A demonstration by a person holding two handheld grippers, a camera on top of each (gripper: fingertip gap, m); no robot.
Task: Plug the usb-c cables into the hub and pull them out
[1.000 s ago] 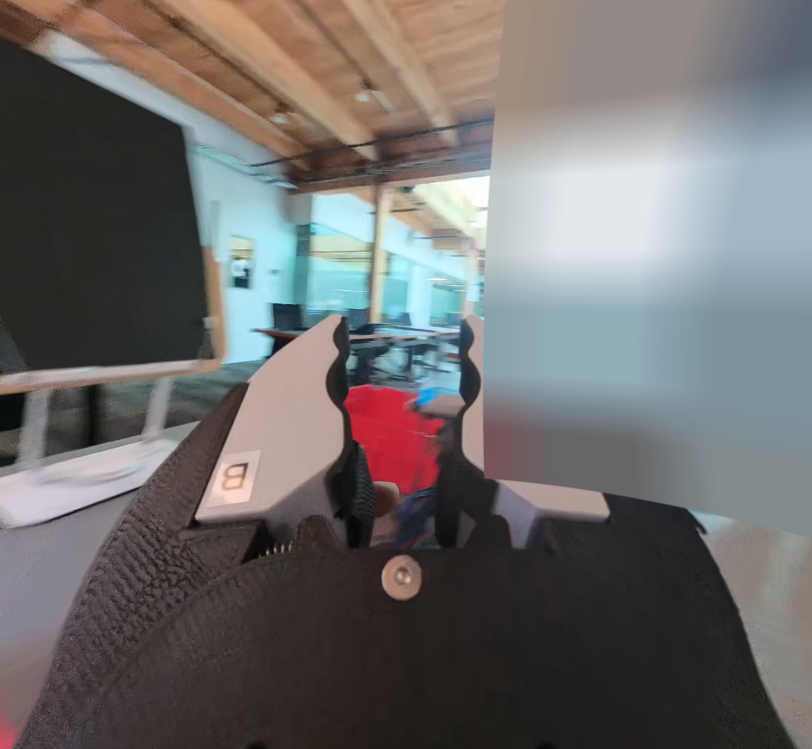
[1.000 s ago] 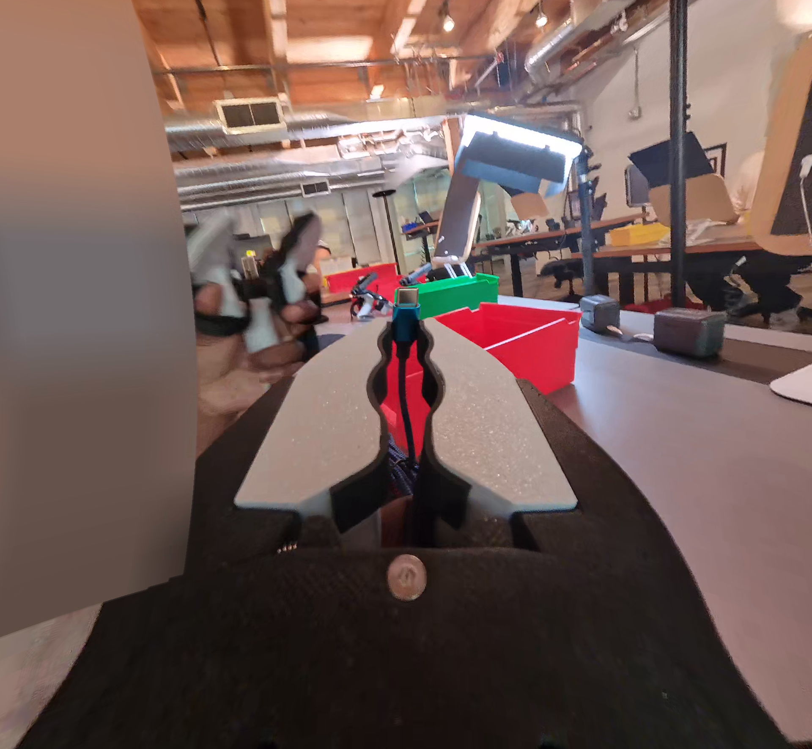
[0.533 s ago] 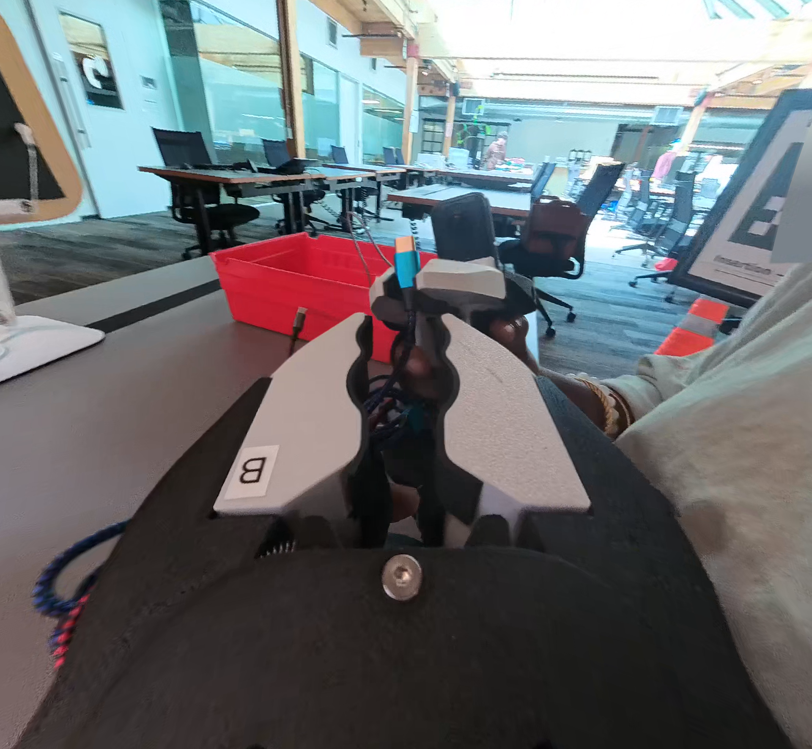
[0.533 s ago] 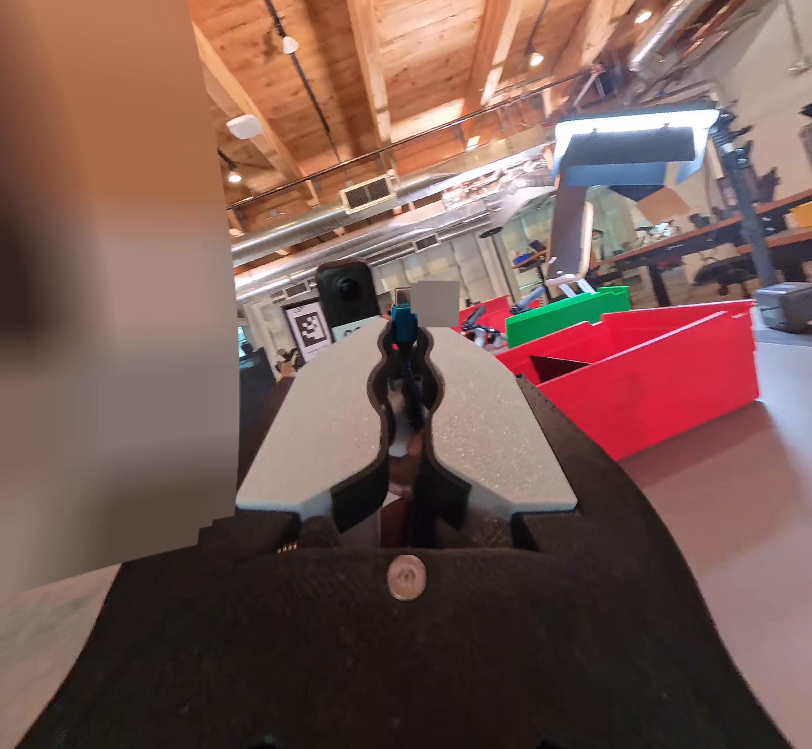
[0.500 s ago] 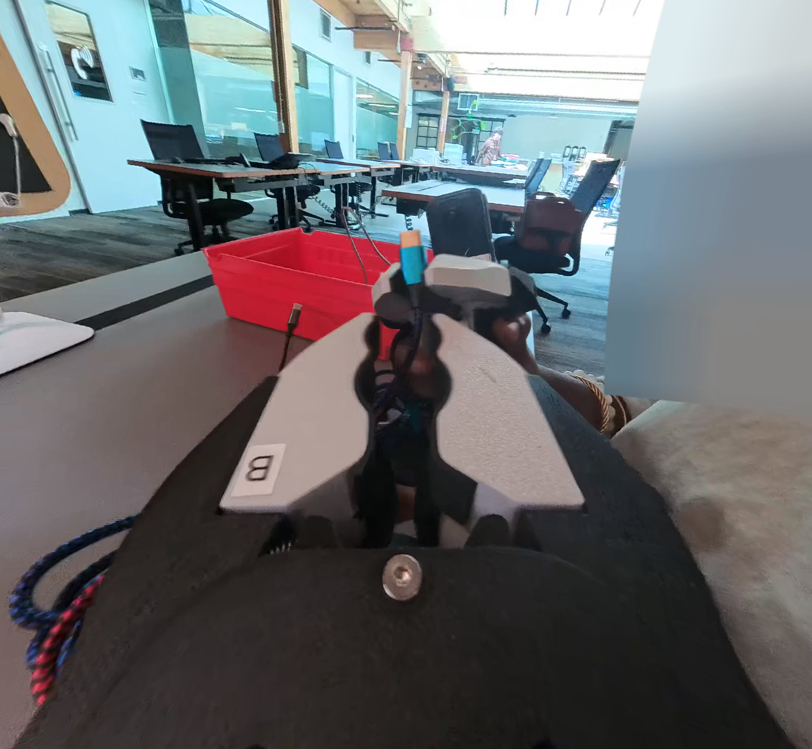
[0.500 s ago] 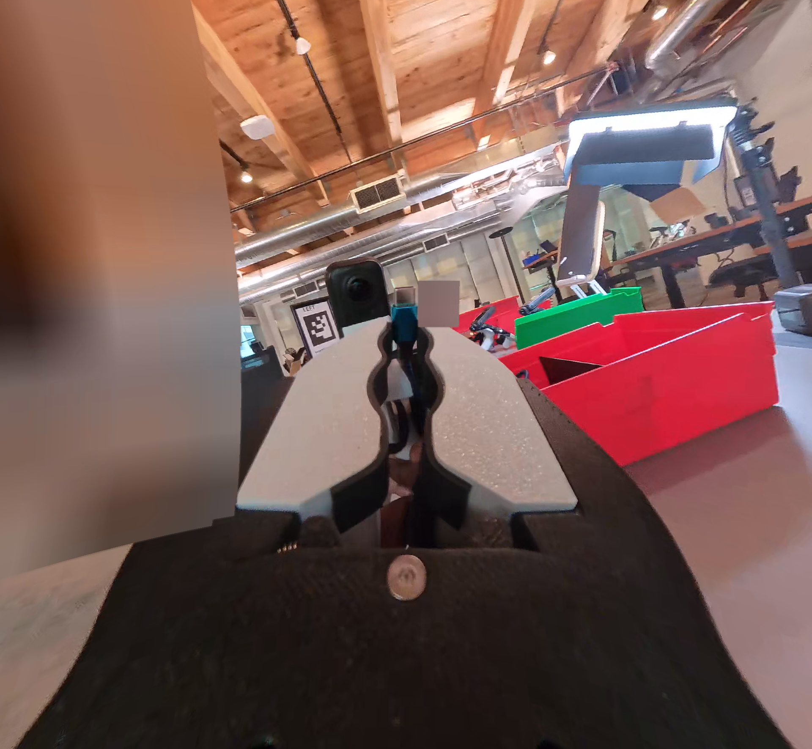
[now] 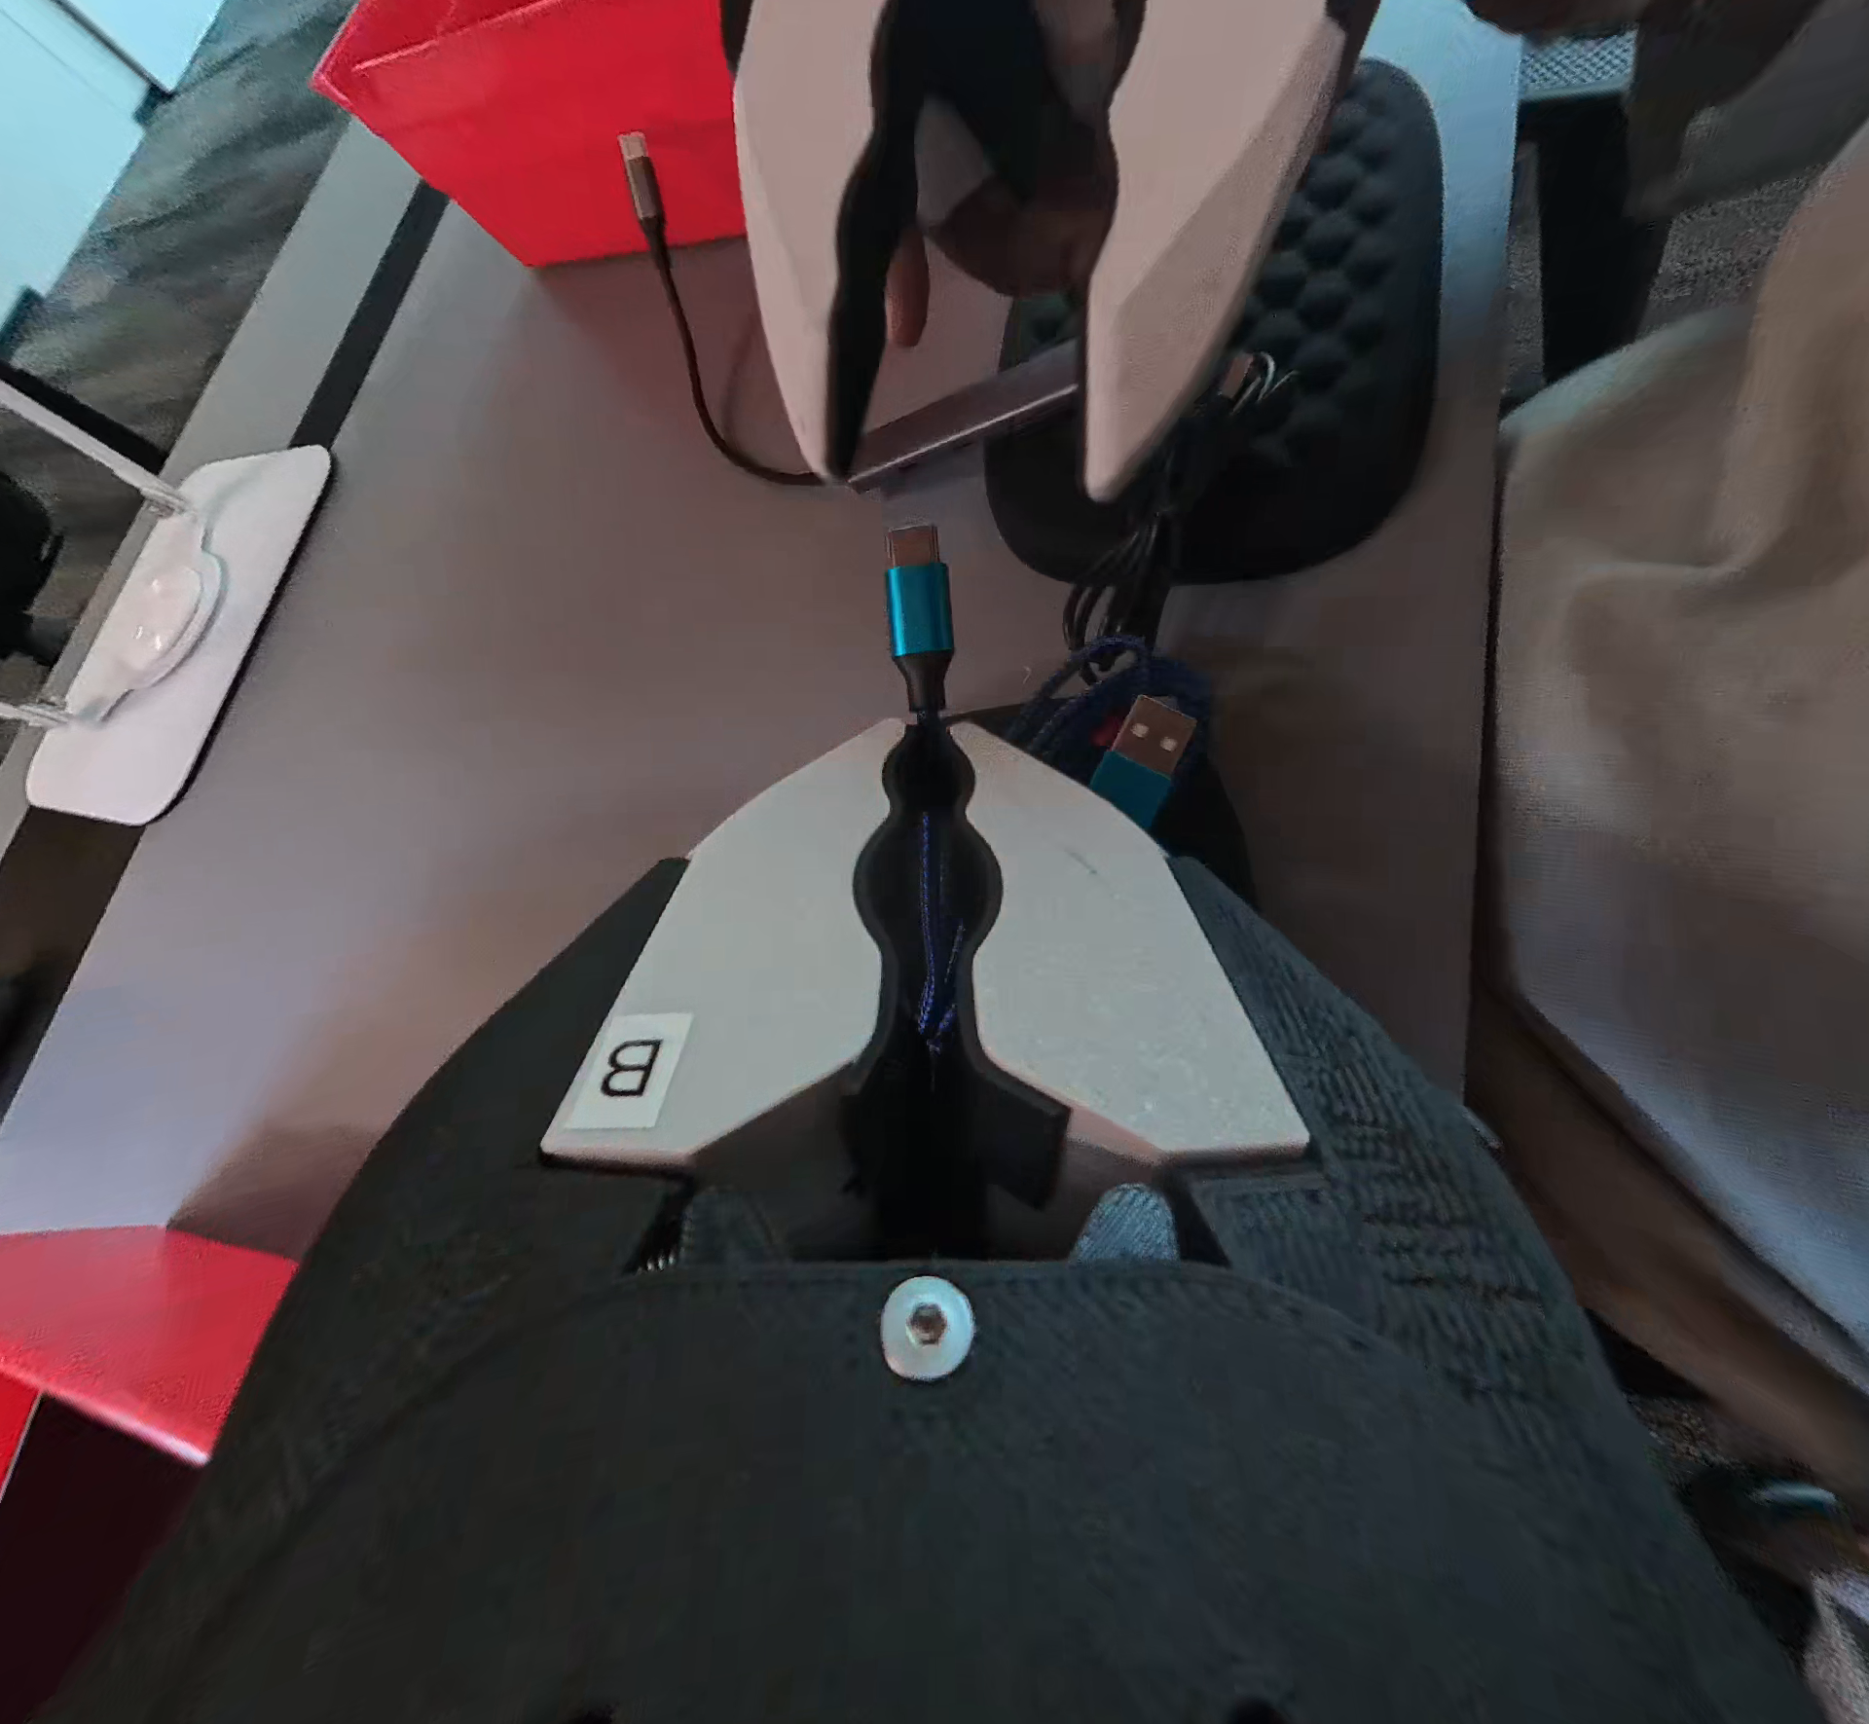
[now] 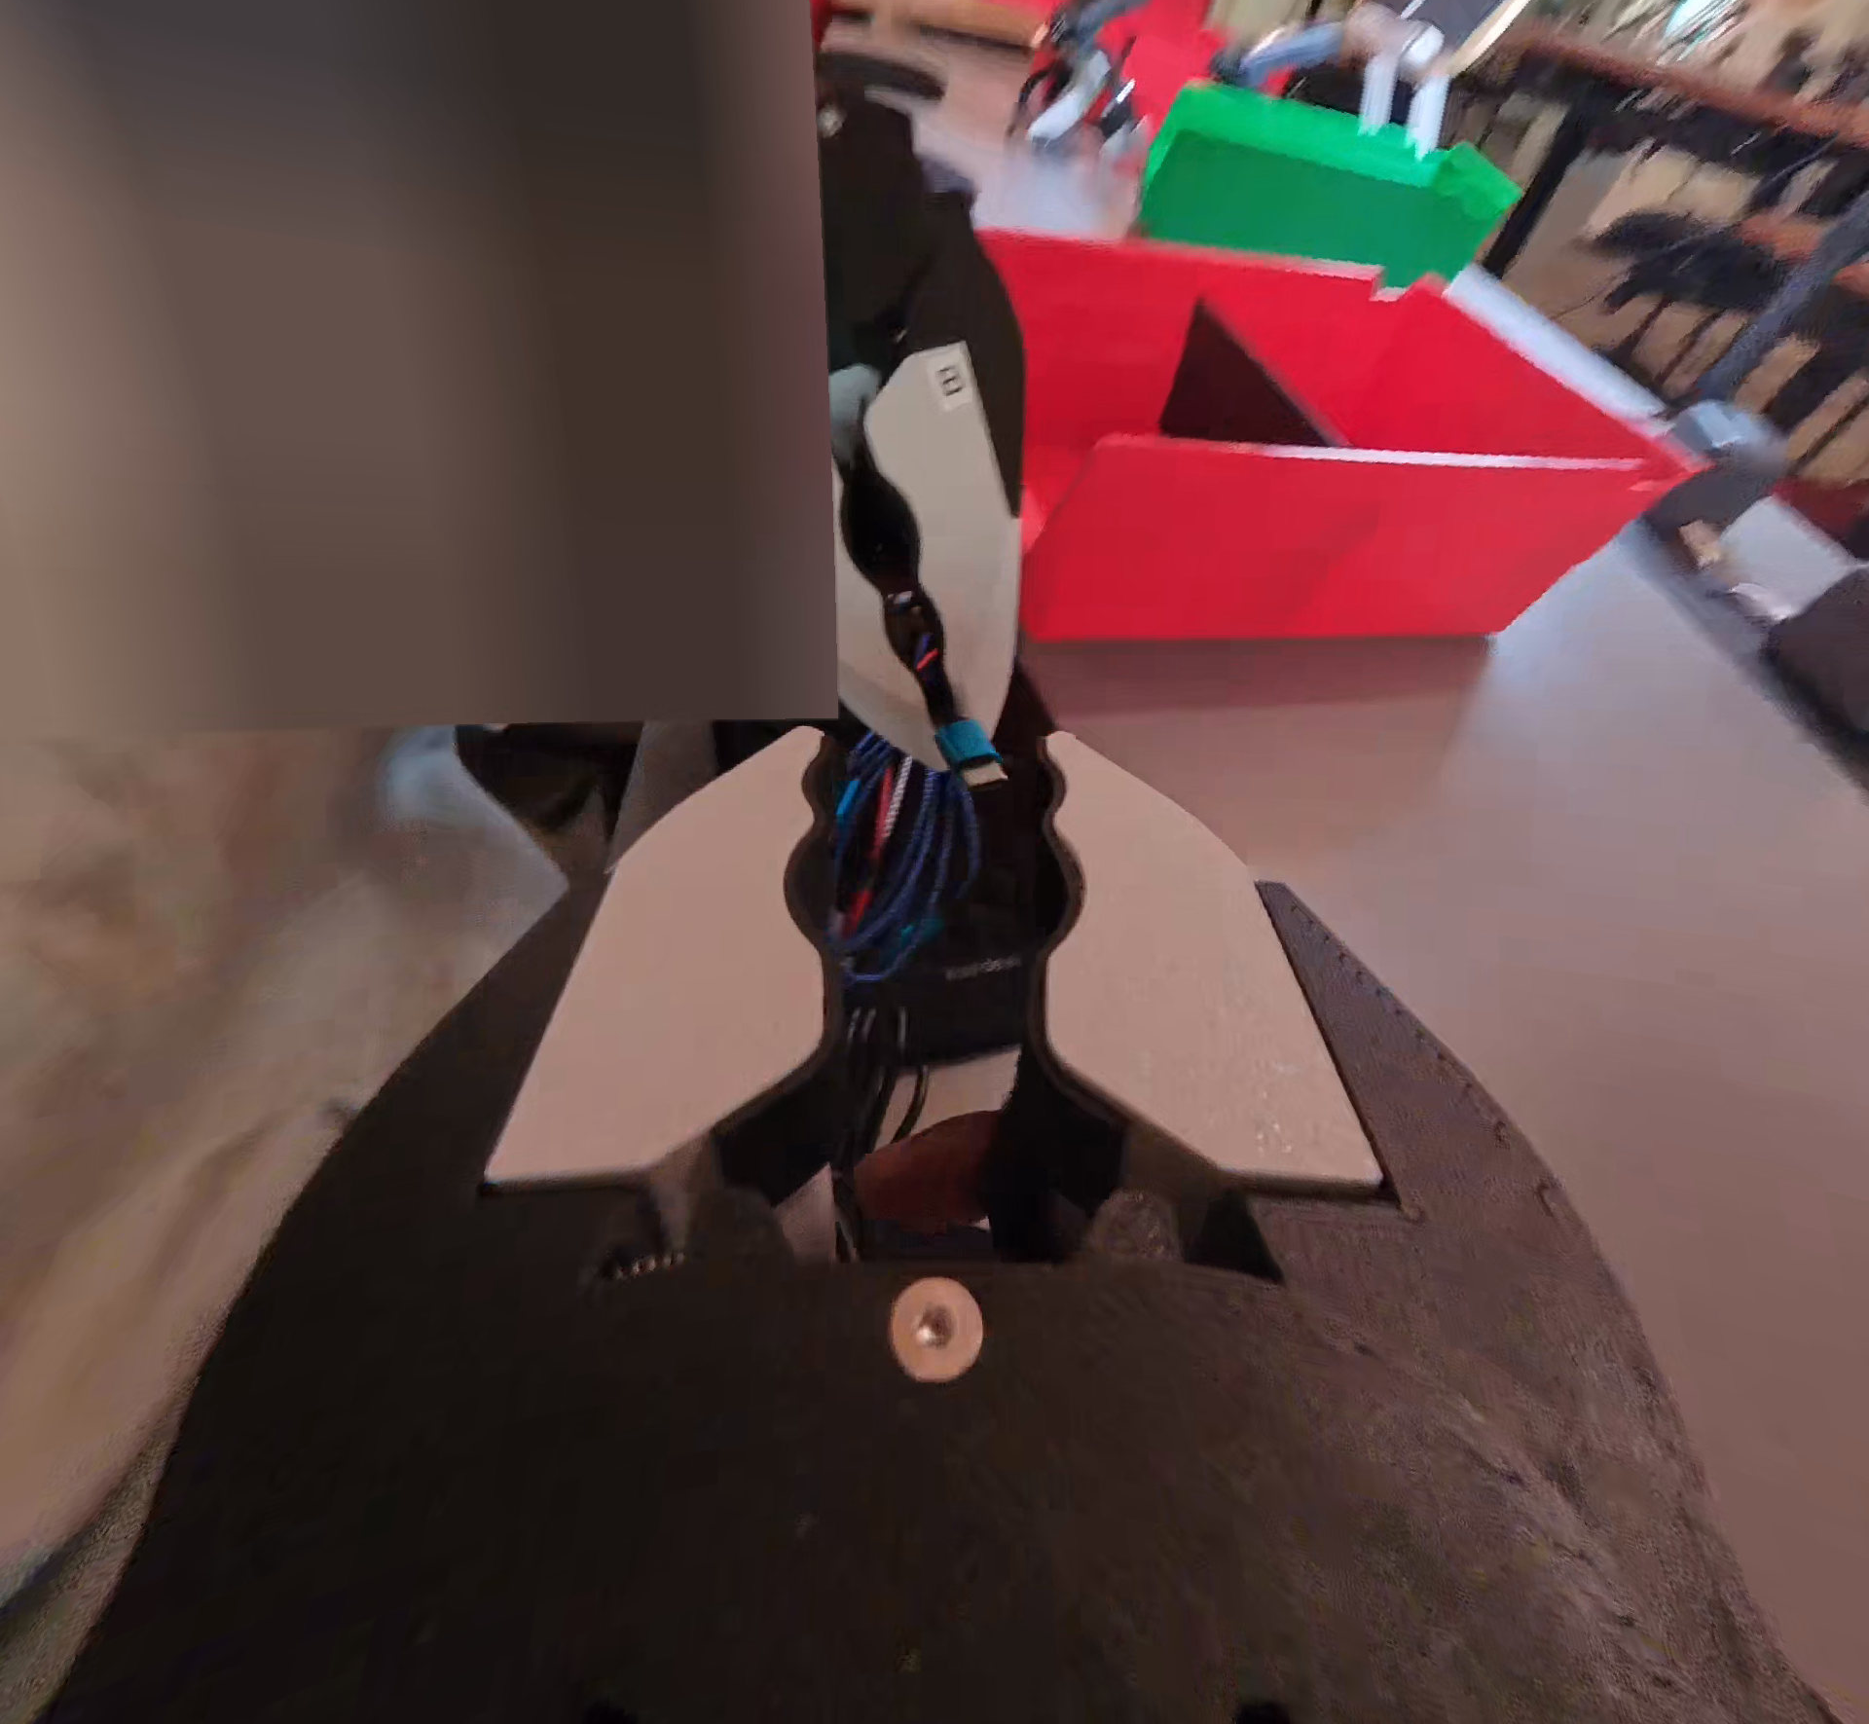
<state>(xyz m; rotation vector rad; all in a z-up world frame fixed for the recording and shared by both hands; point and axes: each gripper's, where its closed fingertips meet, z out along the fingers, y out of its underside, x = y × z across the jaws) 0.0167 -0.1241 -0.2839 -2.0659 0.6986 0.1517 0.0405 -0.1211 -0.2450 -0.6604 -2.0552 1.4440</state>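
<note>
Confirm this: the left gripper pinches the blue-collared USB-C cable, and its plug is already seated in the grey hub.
Not quite. The left gripper does pinch the blue-collared USB-C cable, but its plug is not seated. The left wrist view shows it stopped just short of the grey hub, with a gap between them.

Braided cable [image 7: 936, 947], seemingly metallic plug [image 7: 916, 608]

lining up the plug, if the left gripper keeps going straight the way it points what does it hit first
Most likely the grey hub: the teal USB-C plug held by the left gripper points at the hub's near edge, between the right gripper's fingers. Depth is uncertain.
</note>
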